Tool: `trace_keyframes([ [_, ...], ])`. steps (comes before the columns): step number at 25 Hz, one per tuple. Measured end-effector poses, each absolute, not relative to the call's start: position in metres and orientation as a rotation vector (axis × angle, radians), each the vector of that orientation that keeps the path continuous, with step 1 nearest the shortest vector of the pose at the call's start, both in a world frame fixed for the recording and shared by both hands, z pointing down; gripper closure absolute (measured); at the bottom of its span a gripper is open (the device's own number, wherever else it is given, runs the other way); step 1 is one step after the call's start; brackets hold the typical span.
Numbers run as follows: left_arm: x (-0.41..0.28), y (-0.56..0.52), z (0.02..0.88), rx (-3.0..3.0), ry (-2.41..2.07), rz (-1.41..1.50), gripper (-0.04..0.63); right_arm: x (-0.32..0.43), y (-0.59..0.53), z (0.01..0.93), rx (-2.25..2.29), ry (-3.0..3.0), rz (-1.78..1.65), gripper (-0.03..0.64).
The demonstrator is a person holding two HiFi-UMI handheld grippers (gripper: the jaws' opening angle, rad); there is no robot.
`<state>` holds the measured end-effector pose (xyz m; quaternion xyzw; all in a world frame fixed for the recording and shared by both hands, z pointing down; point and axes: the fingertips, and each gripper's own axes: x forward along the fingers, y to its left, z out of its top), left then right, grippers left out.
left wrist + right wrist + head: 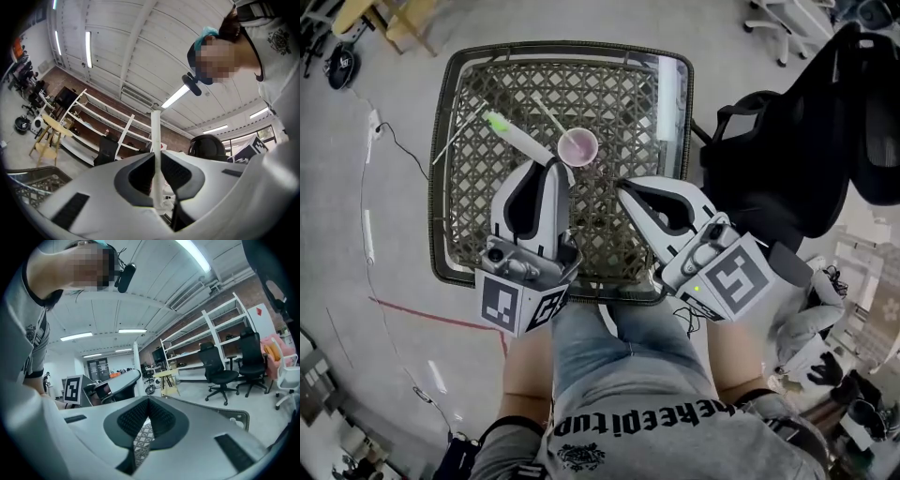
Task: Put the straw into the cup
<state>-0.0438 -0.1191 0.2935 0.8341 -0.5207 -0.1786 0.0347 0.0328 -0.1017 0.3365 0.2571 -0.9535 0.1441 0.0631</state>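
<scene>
Room right of cup; loose straw left; chair beyond table edge.

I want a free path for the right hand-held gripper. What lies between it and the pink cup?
Only bare woven table top lies between the right hand-held gripper and the cup, as the head view shows.

I see wicker table centre | black office chair just right of it | red floor line lower left.
</scene>
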Motion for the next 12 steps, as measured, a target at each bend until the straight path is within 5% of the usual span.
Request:
trace_keyframes([
  [12, -0.045, -0.138, 0.342, 2.558, -1.59, -0.554, 0.512, 0.037, -0.089, 0.39, 0.761, -2.801, 0.489, 0.606],
])
